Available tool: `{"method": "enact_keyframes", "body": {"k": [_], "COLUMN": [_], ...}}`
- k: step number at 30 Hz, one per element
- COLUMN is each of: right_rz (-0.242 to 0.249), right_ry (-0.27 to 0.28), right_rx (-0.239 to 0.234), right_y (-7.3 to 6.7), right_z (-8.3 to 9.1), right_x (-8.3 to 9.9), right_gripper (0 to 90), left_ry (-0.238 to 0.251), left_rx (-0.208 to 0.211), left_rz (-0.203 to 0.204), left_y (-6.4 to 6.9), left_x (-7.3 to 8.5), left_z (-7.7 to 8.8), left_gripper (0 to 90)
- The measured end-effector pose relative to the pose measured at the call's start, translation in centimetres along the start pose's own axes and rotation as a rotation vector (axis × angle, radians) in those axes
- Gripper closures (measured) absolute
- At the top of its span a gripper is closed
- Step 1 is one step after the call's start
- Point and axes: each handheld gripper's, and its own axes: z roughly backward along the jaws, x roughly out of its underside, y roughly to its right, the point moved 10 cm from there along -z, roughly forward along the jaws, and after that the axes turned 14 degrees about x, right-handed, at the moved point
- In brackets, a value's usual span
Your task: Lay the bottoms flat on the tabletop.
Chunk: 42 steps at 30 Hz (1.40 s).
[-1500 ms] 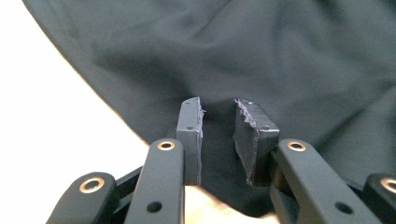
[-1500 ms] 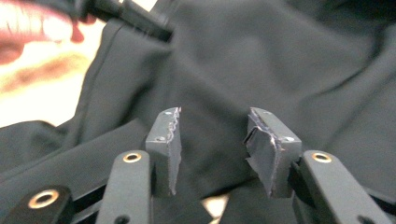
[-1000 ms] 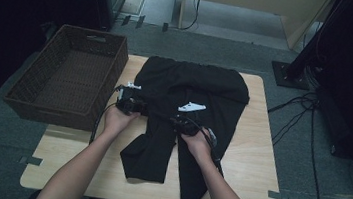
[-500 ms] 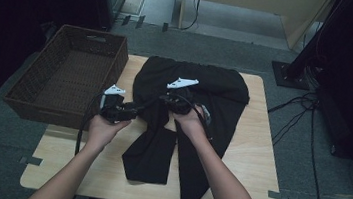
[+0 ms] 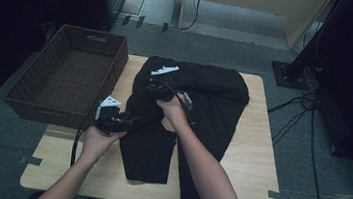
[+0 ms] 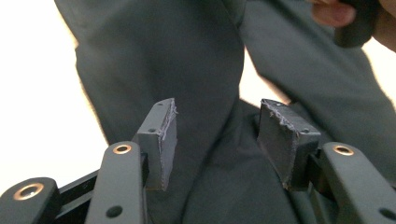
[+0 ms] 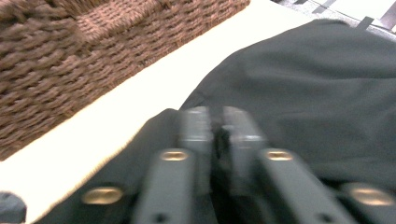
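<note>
Pale wood formed the table (image 5: 256, 179), and across its middle lay black trousers (image 5: 213, 114), one leg folded toward the near edge. The right gripper (image 5: 151, 87) pinched a fold of the cloth, its jaws nearly together and just easing apart. The left gripper (image 6: 215, 135) stood released, jaws just widened, cloth between its pads untouched. A wicker basket (image 5: 66, 74) sat just beside, left.

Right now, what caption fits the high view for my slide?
A person folds black trousers on a wooden table, a hand-held gripper in each hand, beside a brown wicker basket.
</note>
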Motion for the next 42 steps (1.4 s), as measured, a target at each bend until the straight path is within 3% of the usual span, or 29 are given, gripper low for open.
{"method": "enact_keyframes", "body": {"k": [2,6,10,11,12,15,20,21,22,23,24,25,30,31,38,42], "right_rz": [-0.011,-0.015,-0.039,-0.048,-0.048,-0.052,-0.034,-0.033,-0.051,-0.051,-0.041,-0.034,0.015,0.04,0.037,0.014], "right_ry": [-0.006,0.052,0.086,0.08,0.08,0.043,-0.01,-0.016,-0.034,-0.034,-0.048,-0.059,-0.077,-0.092,-0.077,-0.081], "right_rx": [-0.017,-0.014,-0.013,-0.017,-0.017,-0.032,-0.05,-0.059,-0.089,-0.089,-0.108,-0.119,-0.135,-0.12,-0.1,-0.092], "right_y": [-0.2,0.4,1.7,2.5,2.5,2.8,1.7,1.5,0.9,0.9,0.2,-0.2,-1.8,-2.1,-1.5,-0.7], "right_z": [-0.3,1.1,2.9,3.8,3.8,4.3,4.2,4.1,4.1,4.1,3.9,3.8,3.3,2.9,3.5,4.9], "right_x": [0.3,0.0,0.2,1.4,1.4,4.3,8.9,9.6,10.5,10.5,11.2,11.5,12.1,12.6,13.6,15.0], "right_gripper": [66.8,58.7,59.9,65.9,65.9,68.6,77.8,80.9,87.9,87.9,90.0,90.0,90.0,90.0,90.0,90.0], "left_ry": [0.001,0.006,-0.006,-0.011,-0.022,-0.053,-0.051,-0.059,-0.06,-0.072,-0.082,-0.082,-0.101,-0.1,-0.097,-0.098], "left_rx": [0.001,0.02,0.027,0.028,0.029,0.017,0.006,-0.002,-0.015,-0.027,-0.039,-0.039,-0.065,-0.063,-0.059,-0.043], "left_rz": [0.002,0.025,0.034,0.035,0.034,0.051,0.056,0.044,0.036,0.032,0.046,0.046,0.043,0.044,0.03,0.039], "left_y": [-0.1,-0.2,-0.3,-0.5,-0.6,-1.3,-1.9,-2.0,-2.2,-2.4,-2.9,-2.9,-3.7,-3.7,-3.5,-3.2], "left_x": [0.1,0.2,0.6,0.7,0.9,1.4,1.3,1.3,1.2,1.3,1.4,1.4,1.7,1.7,1.6,1.6], "left_z": [0.0,-0.1,-0.4,-0.6,-0.8,-1.5,-2.4,-2.5,-2.7,-2.8,-3.1,-3.1,-3.2,-3.2,-3.3,-3.3], "left_gripper": [47.2,47.6,47.7,48.6,48.6,48.8,48.7,50.2,57.7,57.7,66.3,67.6,68.1,67.5,66.6,69.3]}}
